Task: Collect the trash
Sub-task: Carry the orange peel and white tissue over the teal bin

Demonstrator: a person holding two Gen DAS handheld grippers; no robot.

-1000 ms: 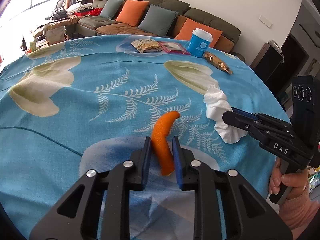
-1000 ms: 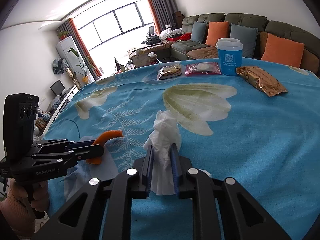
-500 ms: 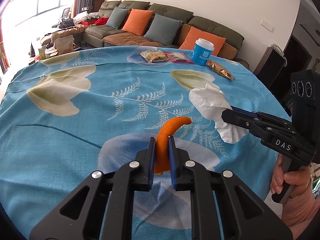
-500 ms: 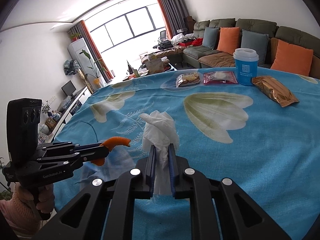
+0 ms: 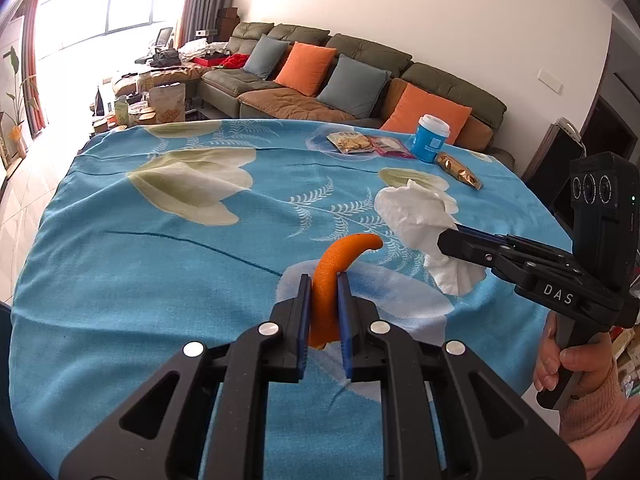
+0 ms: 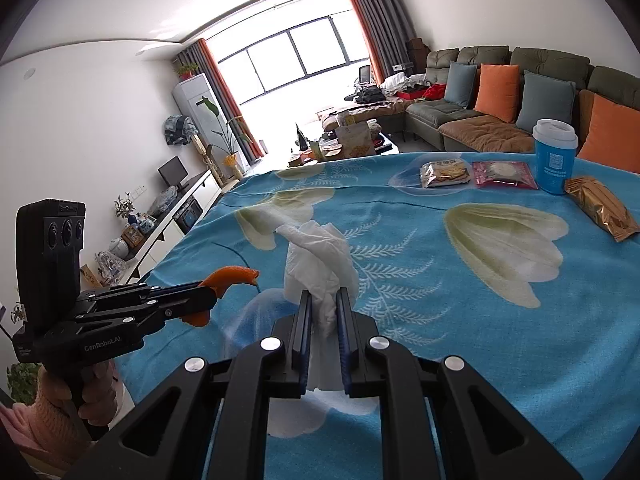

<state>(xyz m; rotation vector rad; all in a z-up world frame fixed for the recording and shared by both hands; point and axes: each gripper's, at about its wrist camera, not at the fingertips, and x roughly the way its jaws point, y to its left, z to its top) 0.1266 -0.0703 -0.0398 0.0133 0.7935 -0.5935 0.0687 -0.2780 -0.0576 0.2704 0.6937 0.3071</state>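
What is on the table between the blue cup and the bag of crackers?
A pink snack packet lies between the blue cup and the bag of crackers, flat on the cloth. The right wrist view shows it best.

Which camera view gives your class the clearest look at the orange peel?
The left wrist view: the orange peel stands close and centred, clamped between the left gripper pads, its curved tip showing whole. The right wrist view shows only its tip and lower end from the side, smaller, with the middle hidden by that gripper.

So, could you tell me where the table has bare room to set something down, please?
The tablecloth lies bare across its left and middle, from the near edge to the far one. The far right is crowded: snack packets, blue cup and gold wrapper.
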